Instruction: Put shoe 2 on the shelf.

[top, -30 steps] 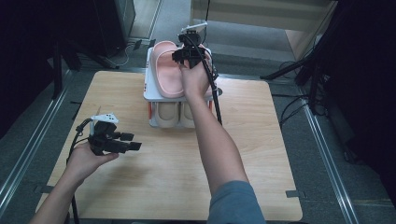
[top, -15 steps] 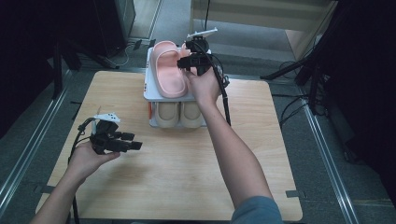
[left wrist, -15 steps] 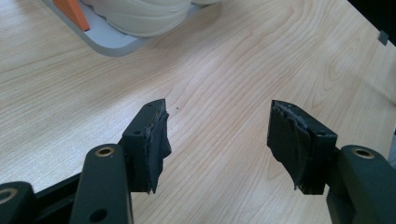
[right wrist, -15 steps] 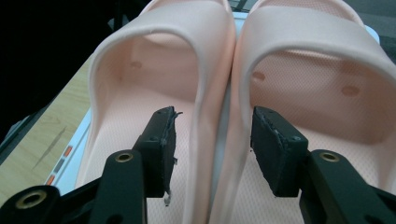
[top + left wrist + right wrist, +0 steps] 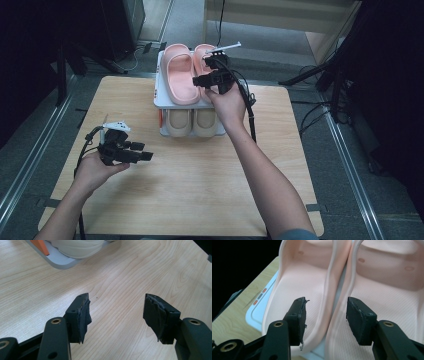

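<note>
Two pink slippers lie side by side on the top shelf of a white rack: the left slipper and the right slipper. A beige pair sits on the shelf below. My right gripper hovers over the heel end of the pink pair. In the right gripper view my right gripper is open, its jaws straddling the adjoining inner rims of the left slipper and the right slipper without pressing them. My left gripper stands open and empty low over the wooden table.
In the left gripper view my left gripper points at bare wood, with the rack's grey base and a beige slipper beyond. Dark floor, cables and metal rails surround the table. A cable trails from the right gripper down the right forearm.
My right gripper has drawn back toward the near end of the pink slippers, jaws still open. The left hand and gripper have kept still.
</note>
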The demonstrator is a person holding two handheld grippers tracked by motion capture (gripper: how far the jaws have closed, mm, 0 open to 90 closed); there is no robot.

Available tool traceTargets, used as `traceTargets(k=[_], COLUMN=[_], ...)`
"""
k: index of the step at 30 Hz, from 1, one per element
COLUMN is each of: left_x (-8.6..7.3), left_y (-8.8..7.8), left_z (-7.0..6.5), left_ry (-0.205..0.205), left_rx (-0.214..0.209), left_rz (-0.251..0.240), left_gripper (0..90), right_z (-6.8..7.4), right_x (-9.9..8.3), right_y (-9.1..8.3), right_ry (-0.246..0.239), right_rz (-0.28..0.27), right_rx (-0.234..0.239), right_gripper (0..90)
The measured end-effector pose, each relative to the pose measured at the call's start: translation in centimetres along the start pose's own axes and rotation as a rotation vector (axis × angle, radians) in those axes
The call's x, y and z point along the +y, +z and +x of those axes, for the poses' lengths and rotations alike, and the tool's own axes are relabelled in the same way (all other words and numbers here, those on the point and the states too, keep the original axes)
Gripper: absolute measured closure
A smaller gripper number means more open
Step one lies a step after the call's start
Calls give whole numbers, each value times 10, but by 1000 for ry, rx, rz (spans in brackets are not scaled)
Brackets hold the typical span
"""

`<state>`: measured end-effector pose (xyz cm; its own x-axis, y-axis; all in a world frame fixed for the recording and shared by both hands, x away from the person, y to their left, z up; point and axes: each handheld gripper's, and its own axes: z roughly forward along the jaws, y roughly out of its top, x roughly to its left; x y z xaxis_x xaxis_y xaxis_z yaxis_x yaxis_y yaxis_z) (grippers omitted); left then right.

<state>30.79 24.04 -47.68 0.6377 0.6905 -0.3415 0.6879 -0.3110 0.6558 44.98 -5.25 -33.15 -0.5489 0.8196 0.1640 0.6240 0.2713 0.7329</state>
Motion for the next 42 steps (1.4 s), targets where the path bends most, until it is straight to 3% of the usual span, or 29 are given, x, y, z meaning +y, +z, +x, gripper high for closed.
traceTargets(k=[21, 34, 38, 42], left_x=[1, 2, 2, 2], left_y=[10, 15, 16, 17], left_z=[-3, -6, -6, -7], left_ry=[14, 26, 25, 28], left_rx=[11, 9, 10, 12], left_rz=[40, 59, 60, 66], left_gripper=[383, 382, 382, 382], right_z=[5, -3, -7, -11], right_x=[-54, -91, -106, -121], right_y=[-43, -50, -48, -45], right_ry=[-75, -110, -164, -177], right_rz=[-13, -6, -10, 0], right_rx=[134, 215, 244, 256], right_gripper=[510, 503, 503, 503])
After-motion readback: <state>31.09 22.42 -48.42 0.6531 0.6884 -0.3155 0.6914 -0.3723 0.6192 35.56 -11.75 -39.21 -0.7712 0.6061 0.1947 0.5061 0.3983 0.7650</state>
